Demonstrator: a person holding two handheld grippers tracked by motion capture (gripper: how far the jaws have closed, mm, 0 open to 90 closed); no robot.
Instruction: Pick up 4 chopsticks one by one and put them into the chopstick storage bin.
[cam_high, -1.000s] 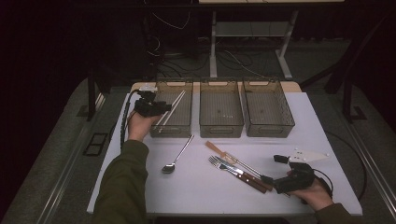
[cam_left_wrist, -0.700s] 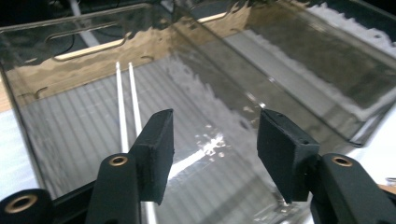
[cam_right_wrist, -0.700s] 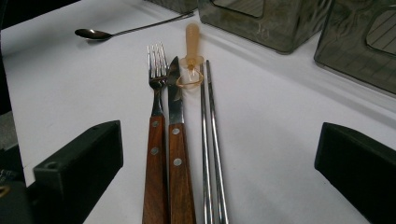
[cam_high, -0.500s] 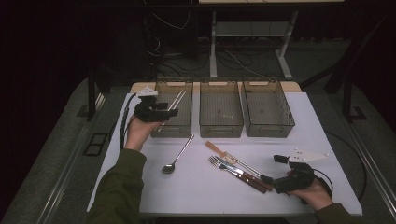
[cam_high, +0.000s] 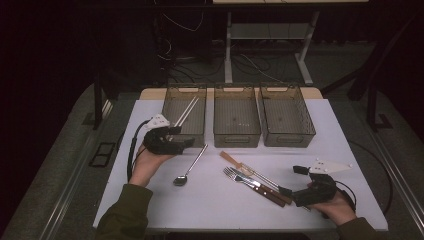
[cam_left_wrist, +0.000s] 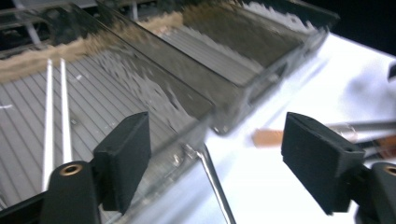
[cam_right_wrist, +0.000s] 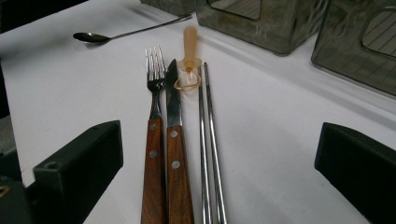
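My left gripper (cam_high: 182, 136) hovers open at the front left corner of the left bin (cam_high: 170, 95), with nothing between its jaws. In the left gripper view (cam_left_wrist: 219, 140) that bin's corner and the spoon handle (cam_left_wrist: 215, 186) lie below the open jaws. Two metal chopsticks (cam_high: 186, 111) (cam_left_wrist: 56, 112) lie in the left bin. My right gripper (cam_high: 292, 181) (cam_right_wrist: 219, 154) rests open at the table's front right, facing a wooden-handled fork (cam_right_wrist: 154, 98), a knife (cam_right_wrist: 173, 112), a second pair of chopsticks (cam_right_wrist: 208, 140) and a small tan utensil (cam_right_wrist: 190, 46).
A middle bin (cam_high: 236, 95) and a right bin (cam_high: 305, 125) stand at the back of the white table (cam_high: 210, 210). A spoon (cam_high: 189, 166) (cam_right_wrist: 93, 37) lies in front of the left bin. Cables trail off both grippers.
My left gripper has drawn back from over the left bin toward its front edge. The right gripper and the cutlery have stayed put.
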